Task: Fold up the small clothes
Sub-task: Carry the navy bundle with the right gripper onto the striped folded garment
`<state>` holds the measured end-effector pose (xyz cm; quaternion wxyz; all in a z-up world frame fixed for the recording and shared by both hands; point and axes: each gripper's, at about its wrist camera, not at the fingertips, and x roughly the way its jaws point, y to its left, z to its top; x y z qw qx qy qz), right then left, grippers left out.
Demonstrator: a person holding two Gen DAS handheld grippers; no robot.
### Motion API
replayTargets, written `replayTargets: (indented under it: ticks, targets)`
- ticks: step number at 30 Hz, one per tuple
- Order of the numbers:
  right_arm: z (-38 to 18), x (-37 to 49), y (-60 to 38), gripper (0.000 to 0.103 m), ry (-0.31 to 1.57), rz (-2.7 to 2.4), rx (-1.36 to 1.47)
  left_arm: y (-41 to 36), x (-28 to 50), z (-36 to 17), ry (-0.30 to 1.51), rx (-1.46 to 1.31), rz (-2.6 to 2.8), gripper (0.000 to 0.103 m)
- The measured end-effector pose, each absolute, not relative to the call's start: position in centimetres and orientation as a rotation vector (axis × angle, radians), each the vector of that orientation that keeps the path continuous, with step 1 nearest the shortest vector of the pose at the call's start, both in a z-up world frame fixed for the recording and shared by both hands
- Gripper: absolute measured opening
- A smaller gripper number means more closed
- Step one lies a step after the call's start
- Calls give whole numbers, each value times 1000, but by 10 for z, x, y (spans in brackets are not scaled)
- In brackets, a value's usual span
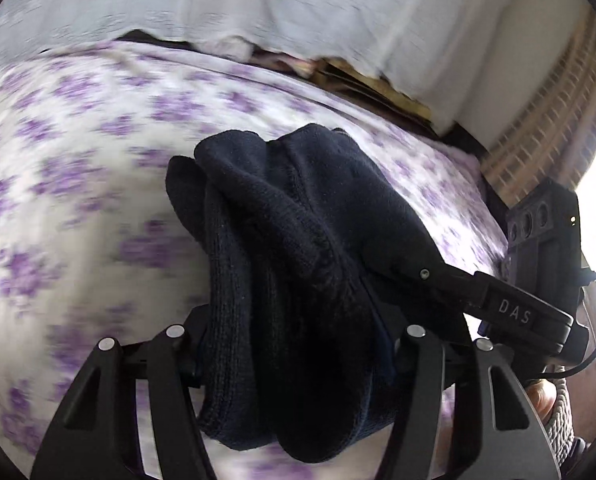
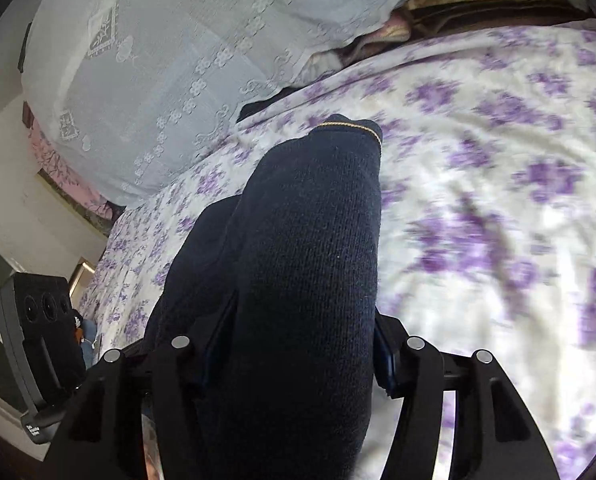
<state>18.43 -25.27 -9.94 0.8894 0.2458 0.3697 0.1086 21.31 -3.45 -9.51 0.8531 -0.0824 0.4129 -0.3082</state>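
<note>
A dark navy knitted garment (image 1: 298,264) fills the middle of both wrist views, bunched in thick folds and raised above a white bedsheet printed with purple flowers (image 1: 78,184). In the left wrist view the cloth sits between the jaws of the left gripper (image 1: 294,344), which are part-way closed and pressing on the bundle from both sides; the folds rise toward 12 o'clock and spill below the jaws toward 6 o'clock. At 3 o'clock of the garment the other tool shows, its finger running into the same cloth. In the right wrist view the right gripper (image 2: 294,352) clamps the garment (image 2: 305,264) likewise, jaws half-closed on a rounded fold whose top edge, at 12 o'clock, carries a thin gold-coloured trim (image 2: 353,126). The left tool's dark body (image 2: 42,312) stands at 9 o'clock. Beyond the sheet, toward 11 o'clock, lies a white lace-patterned cover (image 2: 170,60); in the left view a woven, lattice-like surface (image 1: 557,120) shows at 2 o'clock. The bedding is blurred in both views.
</note>
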Motion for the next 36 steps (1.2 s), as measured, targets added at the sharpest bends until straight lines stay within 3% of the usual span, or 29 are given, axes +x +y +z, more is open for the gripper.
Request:
replayTargets:
  ticks: [19, 36]
  targets:
    - [-31, 6, -441, 59, 516, -131, 545, -275, 107, -18, 761, 120, -983, 58]
    - [-9, -100, -554, 59, 342, -347, 629, -419, 23, 20, 655, 281, -1168, 58]
